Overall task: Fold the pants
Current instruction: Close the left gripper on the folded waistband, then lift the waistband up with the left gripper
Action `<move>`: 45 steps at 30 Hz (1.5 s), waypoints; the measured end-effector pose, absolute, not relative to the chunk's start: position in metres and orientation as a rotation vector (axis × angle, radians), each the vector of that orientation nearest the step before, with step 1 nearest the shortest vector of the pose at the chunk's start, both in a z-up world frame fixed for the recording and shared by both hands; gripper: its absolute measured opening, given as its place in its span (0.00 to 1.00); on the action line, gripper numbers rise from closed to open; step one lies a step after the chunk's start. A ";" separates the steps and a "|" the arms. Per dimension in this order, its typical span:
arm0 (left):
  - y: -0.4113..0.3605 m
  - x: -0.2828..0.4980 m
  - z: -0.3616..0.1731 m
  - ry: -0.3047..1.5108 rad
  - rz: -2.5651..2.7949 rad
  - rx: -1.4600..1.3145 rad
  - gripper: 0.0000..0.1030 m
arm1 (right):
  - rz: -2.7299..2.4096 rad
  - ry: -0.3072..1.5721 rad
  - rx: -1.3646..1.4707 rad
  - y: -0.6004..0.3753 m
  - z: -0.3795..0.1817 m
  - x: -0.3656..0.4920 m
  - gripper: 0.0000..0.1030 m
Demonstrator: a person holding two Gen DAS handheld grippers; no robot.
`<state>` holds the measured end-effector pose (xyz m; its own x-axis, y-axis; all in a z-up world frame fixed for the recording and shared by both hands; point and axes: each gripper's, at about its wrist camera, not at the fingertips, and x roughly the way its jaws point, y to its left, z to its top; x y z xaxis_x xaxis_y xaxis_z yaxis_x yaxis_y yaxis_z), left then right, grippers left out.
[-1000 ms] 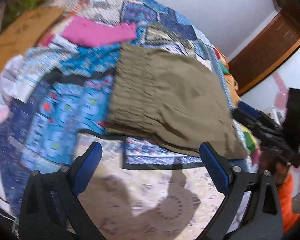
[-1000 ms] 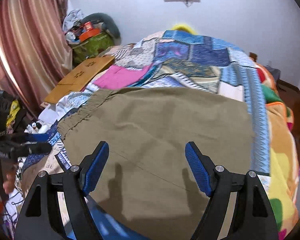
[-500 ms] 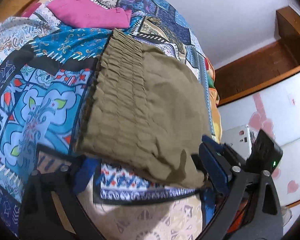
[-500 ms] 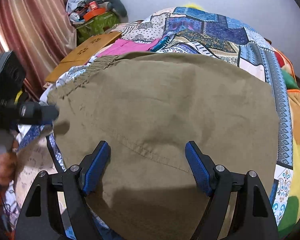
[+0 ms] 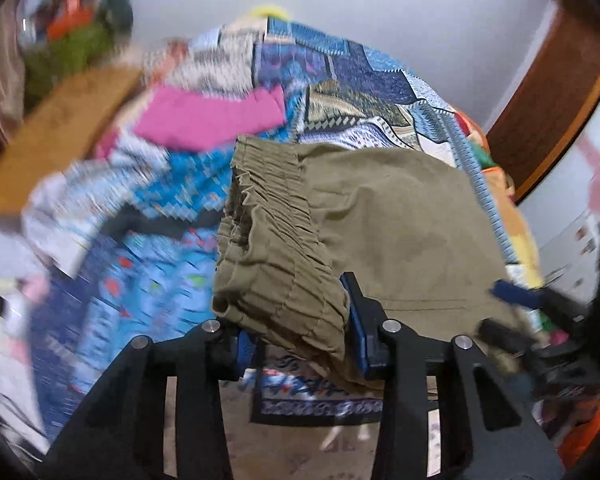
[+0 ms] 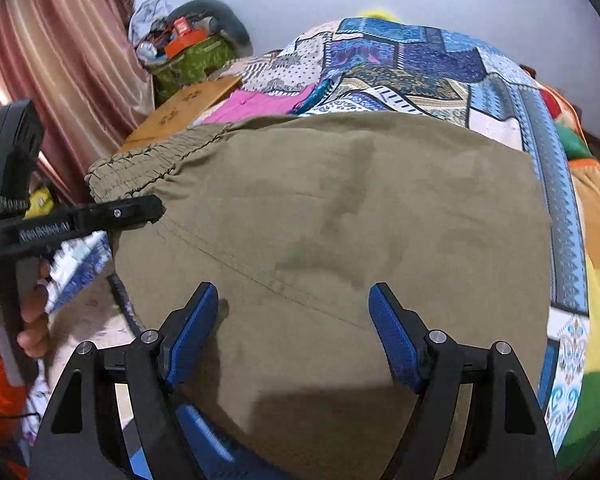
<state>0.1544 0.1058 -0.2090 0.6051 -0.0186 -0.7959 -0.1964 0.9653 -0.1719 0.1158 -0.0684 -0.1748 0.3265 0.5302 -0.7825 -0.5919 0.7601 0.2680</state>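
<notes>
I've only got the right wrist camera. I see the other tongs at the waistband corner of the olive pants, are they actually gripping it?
Observer: Yes. In the left wrist view the left tongs are closed on the gathered waistband of the pants.
Operator: Is that corner off the bed?
Observer: It looks lifted; the waistband bunches and droops over the blue pads.
Operator: And my tongs?
Observer: The right tongs show at the left view's right edge, at the pants' near edge, blurred; I can't tell from there if they touch.

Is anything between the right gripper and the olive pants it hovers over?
Nothing visible. The right gripper is open directly above the pants, with bare olive cloth between its fingers. The left gripper is shut on the waistband corner, off to the side.
</notes>
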 end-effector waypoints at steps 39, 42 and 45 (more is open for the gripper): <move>-0.083 0.196 -0.134 0.840 -0.240 0.108 0.25 | 0.537 1.001 0.092 -0.179 -0.194 0.091 0.72; -0.090 0.204 -0.159 0.934 -0.299 0.059 0.25 | 0.536 0.987 0.087 -0.182 -0.189 0.087 0.72; -0.097 0.207 -0.179 1.012 -0.352 0.043 0.27 | 0.524 0.975 0.091 -0.189 -0.183 0.083 0.72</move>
<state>0.2070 -0.0974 -0.1789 0.4789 -0.2684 -0.8359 0.3080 0.9430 -0.1263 0.0834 -0.1891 -0.1831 0.4478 0.4630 -0.7650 -0.3831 0.8723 0.3037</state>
